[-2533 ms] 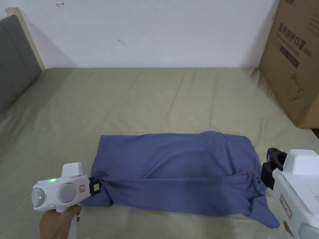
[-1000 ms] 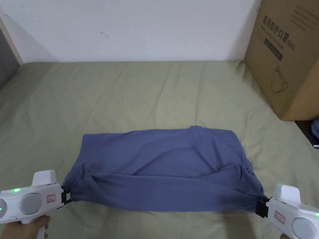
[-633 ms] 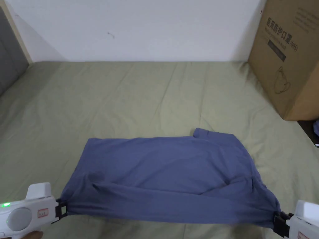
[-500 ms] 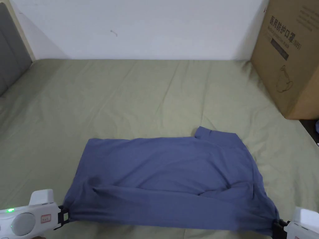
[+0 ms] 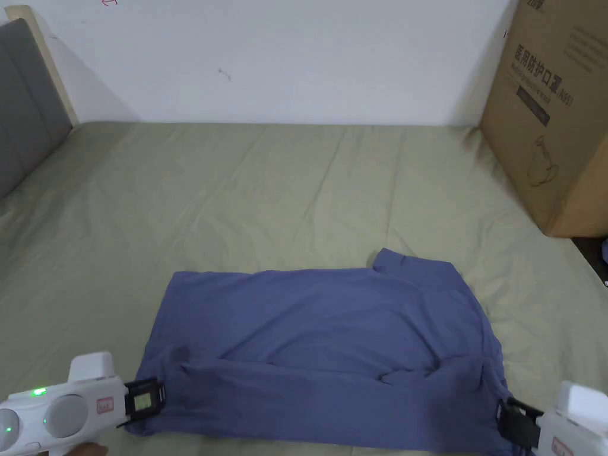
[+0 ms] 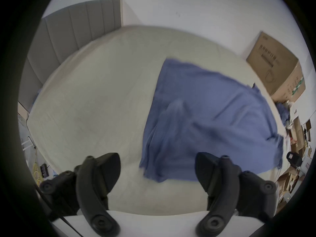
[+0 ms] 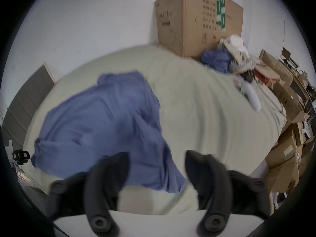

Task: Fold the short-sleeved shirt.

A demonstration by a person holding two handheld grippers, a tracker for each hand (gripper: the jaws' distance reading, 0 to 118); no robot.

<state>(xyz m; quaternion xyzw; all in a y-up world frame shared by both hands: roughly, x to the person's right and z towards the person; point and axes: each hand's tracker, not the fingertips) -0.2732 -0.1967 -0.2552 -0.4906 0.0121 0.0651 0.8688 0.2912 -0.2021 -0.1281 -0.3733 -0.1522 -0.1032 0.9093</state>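
Observation:
A blue short-sleeved shirt (image 5: 320,350) lies flat on the green bed sheet (image 5: 249,196), folded lengthwise, with its collar end to the right. My left gripper (image 5: 145,401) is open at the shirt's near left corner, with nothing gripped. In the left gripper view the jaws of that gripper (image 6: 158,165) stand wide apart, and the shirt (image 6: 205,117) has its corner just ahead of them. My right gripper (image 5: 516,424) is open at the near right corner. The right gripper view has this gripper (image 7: 156,165) with jaws spread and the shirt (image 7: 102,124) lying loose ahead of them.
A large cardboard box (image 5: 552,113) stands at the bed's far right corner. A grey headboard (image 5: 27,101) runs along the left. Beyond the bed's right side are a pile of clothes (image 7: 217,61) and stacked boxes (image 7: 287,146). A white object (image 7: 251,98) lies on the sheet.
Both grippers were shut on the shirt's near corners, pulling the edge taut toward me. Both have since opened and let go, and the shirt has settled on the bed.

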